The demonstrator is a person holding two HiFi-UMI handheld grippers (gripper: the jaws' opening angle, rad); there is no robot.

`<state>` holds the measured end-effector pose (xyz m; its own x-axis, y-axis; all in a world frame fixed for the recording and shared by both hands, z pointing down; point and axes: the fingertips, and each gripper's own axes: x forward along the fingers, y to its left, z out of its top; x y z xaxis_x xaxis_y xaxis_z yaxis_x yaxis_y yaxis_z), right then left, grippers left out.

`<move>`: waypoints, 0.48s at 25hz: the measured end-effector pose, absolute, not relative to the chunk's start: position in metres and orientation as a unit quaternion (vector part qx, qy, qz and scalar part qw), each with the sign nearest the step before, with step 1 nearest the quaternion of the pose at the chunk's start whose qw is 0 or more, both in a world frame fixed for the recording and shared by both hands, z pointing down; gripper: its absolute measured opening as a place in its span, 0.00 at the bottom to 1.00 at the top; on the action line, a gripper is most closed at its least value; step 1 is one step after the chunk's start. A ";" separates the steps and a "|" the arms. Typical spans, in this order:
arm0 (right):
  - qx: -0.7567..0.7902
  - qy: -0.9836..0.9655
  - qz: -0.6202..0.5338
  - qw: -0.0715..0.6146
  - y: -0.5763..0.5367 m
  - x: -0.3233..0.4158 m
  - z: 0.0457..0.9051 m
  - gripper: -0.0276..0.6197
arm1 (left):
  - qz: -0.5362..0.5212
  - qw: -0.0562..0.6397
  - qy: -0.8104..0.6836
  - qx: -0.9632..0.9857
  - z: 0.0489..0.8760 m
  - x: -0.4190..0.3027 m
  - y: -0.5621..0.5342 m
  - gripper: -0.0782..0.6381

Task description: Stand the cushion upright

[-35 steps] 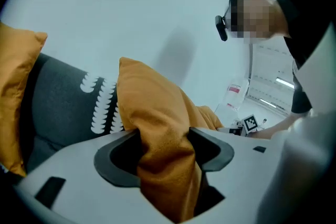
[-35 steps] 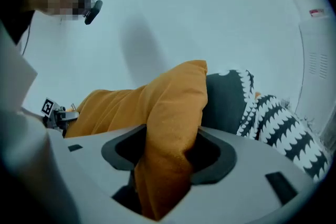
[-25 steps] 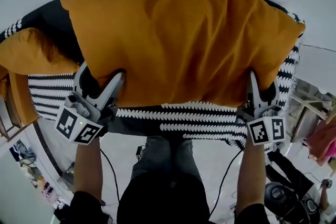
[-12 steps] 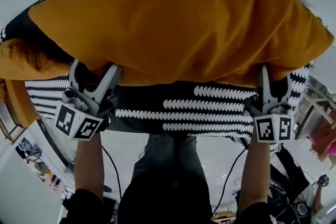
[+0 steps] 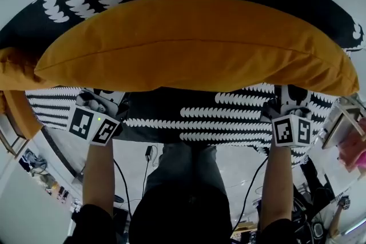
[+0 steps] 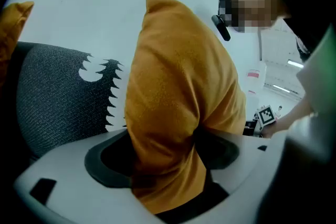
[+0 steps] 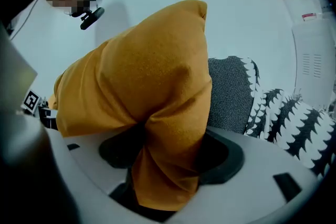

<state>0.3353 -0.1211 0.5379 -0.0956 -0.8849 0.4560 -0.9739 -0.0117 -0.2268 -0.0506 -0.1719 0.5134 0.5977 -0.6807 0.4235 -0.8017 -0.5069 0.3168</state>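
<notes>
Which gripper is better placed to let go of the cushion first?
Right, probably. Left gripper and right gripper each pinch the cushion by a lower corner, their jaws having just been opening; a second cushion crowds the left.

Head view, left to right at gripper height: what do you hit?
second orange cushion at the edge → left gripper → right gripper. Both grip the big orange cushion spanning above them; their jaws have just been opening a little.

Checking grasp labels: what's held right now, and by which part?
The orange cushion: left gripper and right gripper each pinch its near edge, one towards each end. Both jaws have just been opening, fabric between them.
</notes>
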 end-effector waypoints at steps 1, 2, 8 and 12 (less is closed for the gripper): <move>0.668 -0.695 0.249 0.093 -0.120 0.337 0.537 0.53 | 0.123 0.246 -0.430 0.860 0.513 -0.049 -0.172 0.63; 0.670 -0.692 0.252 0.100 -0.119 0.339 0.537 0.53 | 0.124 0.247 -0.429 0.860 0.513 -0.047 -0.172 0.63; 0.687 -0.658 0.264 0.159 -0.111 0.352 0.535 0.56 | 0.144 0.241 -0.456 0.845 0.508 -0.050 -0.158 0.63; 0.702 -0.633 0.287 0.154 -0.084 0.356 0.513 0.62 | 0.135 0.239 -0.478 0.834 0.481 -0.069 -0.139 0.65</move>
